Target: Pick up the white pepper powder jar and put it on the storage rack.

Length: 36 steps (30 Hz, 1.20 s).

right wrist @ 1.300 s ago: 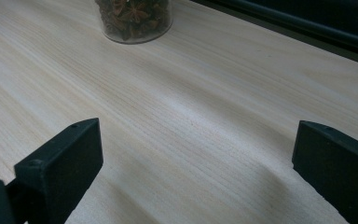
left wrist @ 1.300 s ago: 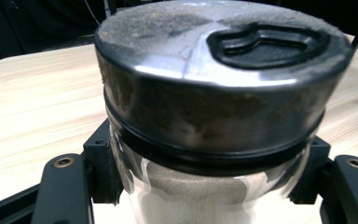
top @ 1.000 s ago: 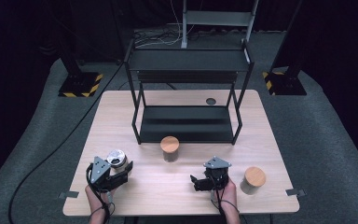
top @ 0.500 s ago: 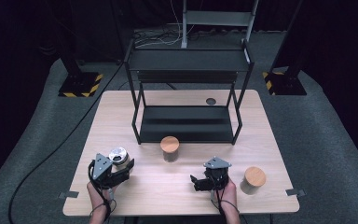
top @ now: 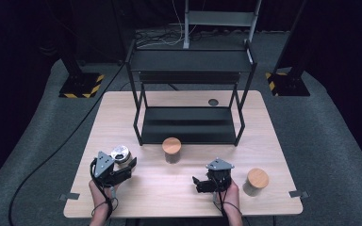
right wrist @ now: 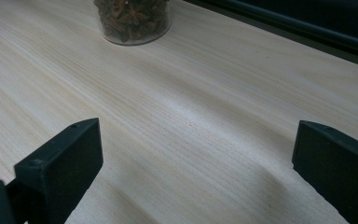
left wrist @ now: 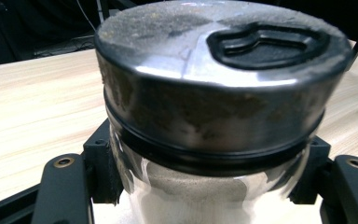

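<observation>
A glass jar point(left wrist: 205, 121) with a silver metal lid sits between the black jaws of my left gripper point(left wrist: 209, 186), which is shut on its glass body just under the lid. From above, this jar point(top: 120, 152) and the left gripper point(top: 124, 163) are at the table's front left. My right gripper point(top: 201, 182) rests near the front edge, right of centre, with its jaws wide open and nothing between them. In its own view the right gripper point(right wrist: 196, 158) points across bare wood toward a glass jar of star anise point(right wrist: 133, 18).
A wooden-lidded jar point(top: 171, 149) stands mid-table in front of a black two-tier metal rack point(top: 188, 125). Another wooden-lidded jar point(top: 256, 181) stands at the front right, close to my right hand. A small dark disc point(top: 213, 101) lies behind the rack.
The left gripper and the silver-lidded jar have shifted slightly away from the front edge. The right gripper has stayed where it was.
</observation>
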Motion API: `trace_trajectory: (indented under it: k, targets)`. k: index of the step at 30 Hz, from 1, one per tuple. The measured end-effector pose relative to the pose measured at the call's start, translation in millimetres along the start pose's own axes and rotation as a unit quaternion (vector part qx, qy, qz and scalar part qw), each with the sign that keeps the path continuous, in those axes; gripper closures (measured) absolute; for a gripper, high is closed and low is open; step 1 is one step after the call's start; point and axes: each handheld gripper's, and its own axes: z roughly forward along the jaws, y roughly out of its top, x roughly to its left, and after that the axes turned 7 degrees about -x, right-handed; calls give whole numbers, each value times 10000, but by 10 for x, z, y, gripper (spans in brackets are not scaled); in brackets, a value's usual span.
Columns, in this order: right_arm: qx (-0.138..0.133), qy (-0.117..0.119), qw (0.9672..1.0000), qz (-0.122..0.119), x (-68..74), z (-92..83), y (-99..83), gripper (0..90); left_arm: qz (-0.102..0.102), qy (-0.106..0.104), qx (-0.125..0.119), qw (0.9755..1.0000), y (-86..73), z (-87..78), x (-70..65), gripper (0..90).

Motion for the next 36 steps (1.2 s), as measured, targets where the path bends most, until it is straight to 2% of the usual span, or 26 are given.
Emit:
trace_trajectory:
  k: [36]
  targets:
    - [2, 6, 10000, -12, 1, 0, 0, 8, 32, -67, 11, 10000, 72, 216, 13, 302]
